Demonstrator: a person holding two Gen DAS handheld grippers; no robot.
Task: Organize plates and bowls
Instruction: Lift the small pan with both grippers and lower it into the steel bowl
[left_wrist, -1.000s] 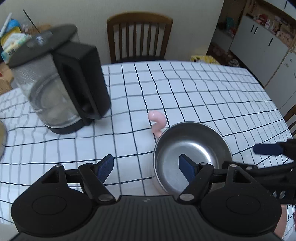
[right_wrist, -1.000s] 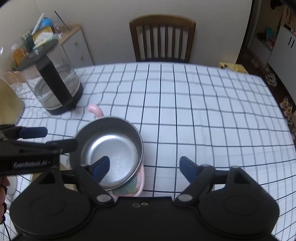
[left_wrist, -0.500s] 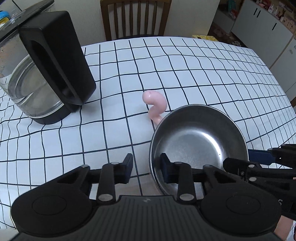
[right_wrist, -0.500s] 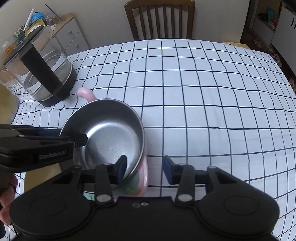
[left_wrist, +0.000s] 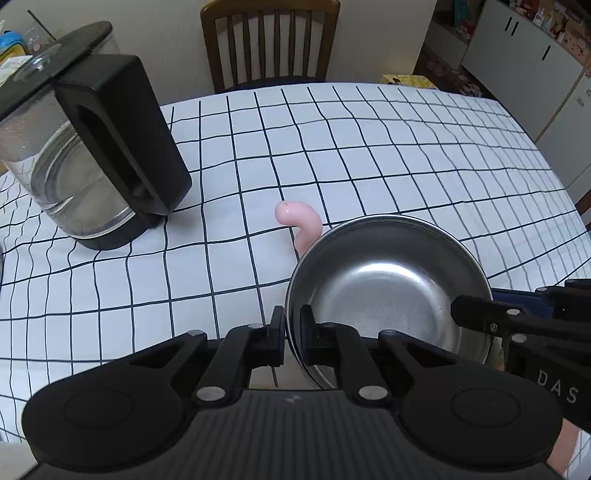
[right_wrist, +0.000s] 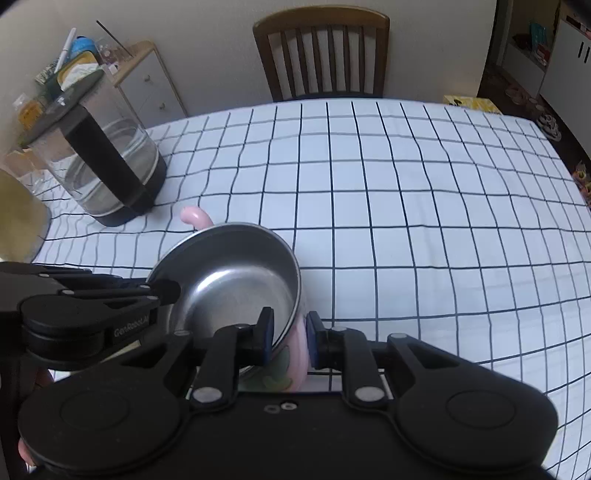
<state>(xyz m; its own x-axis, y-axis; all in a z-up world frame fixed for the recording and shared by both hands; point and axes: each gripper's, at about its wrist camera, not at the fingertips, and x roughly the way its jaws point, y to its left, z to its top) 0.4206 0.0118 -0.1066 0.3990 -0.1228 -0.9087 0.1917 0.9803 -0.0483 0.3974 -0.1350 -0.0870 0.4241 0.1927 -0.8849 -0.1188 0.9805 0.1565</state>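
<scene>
A steel bowl (left_wrist: 388, 288) (right_wrist: 229, 288) sits nested in a pink bowl (right_wrist: 299, 354) whose curled handle (left_wrist: 301, 221) sticks out behind it. My left gripper (left_wrist: 291, 332) is shut on the steel bowl's left rim, one pad inside and one outside. My right gripper (right_wrist: 290, 339) is at the opposite side with its jaws closing. Its inner pad lies against the steel bowl's inside and its outer pad against the pink wall. Each gripper's fingers also show at the edge of the other wrist view (left_wrist: 480, 317) (right_wrist: 162, 291).
A glass kettle with a black handle (left_wrist: 92, 158) (right_wrist: 107, 173) stands at the left on the checked tablecloth (right_wrist: 406, 221). A wooden chair (right_wrist: 321, 55) is behind the table. A yellowish round object (right_wrist: 18, 221) sits at the left edge.
Both grippers went from wide open to closed around opposite sides of the bowls. The steel bowl now sits tilted in the right wrist view.
</scene>
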